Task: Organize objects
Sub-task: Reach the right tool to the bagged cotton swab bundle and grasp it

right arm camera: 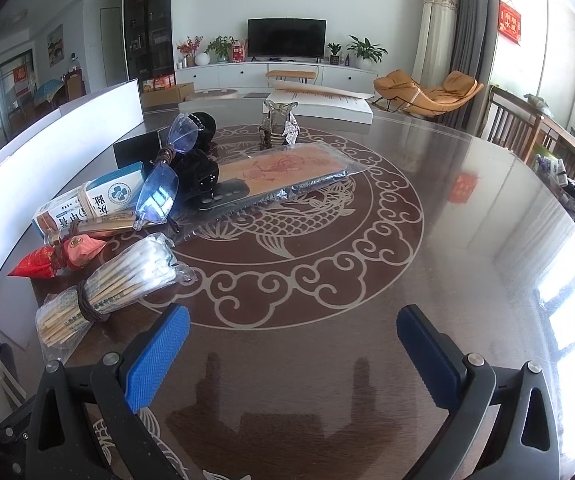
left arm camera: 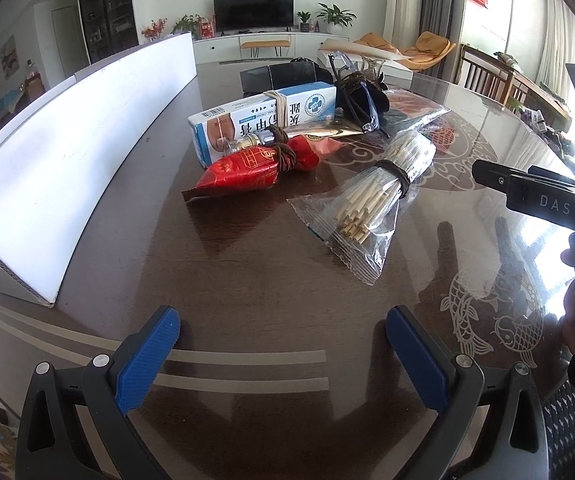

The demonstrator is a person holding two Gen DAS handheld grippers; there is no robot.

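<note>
Hovering over the glossy table, you hold the left gripper and right gripper released, empty, tilted down. The cotton-swab bag lies nearest, right of the red packet and medicine box, probably the easiest first pick.

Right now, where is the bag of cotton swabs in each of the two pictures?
Left wrist view: the swab bag lies right of centre, on the table ahead of the open left gripper.
Right wrist view: the swab bag lies at lower left, beside the left finger of the open right gripper.
Shared landmark: the red packet, just left of the bag in both.
</note>
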